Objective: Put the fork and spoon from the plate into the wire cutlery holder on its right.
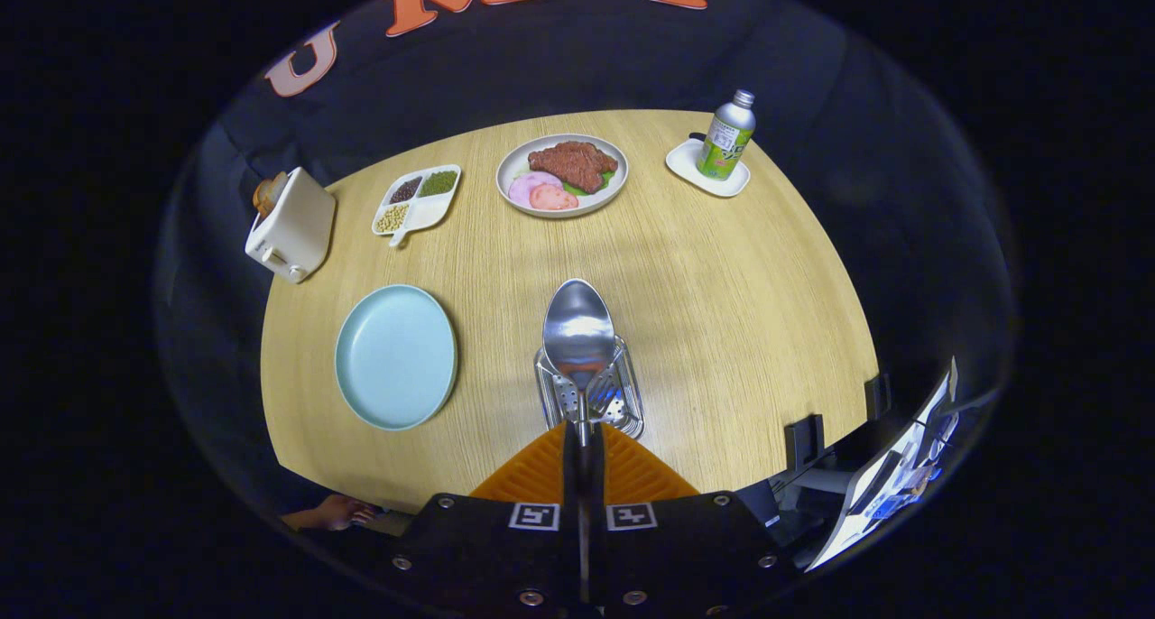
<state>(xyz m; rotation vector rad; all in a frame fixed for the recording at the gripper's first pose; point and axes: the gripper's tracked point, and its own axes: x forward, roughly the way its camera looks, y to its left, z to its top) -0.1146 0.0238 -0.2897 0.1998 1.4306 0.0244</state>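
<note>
Spoon, pinched by its handle in the jaws, should lower straight into the wire cutlery holder just ahead.

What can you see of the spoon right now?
The spoon looks like shiny polished metal. Its oval bowl faces the camera and points away from the gripper; the thin handle runs back between the orange fingers, which are shut on it. It hangs over the wire cutlery holder; whether it touches it is unclear.
</note>
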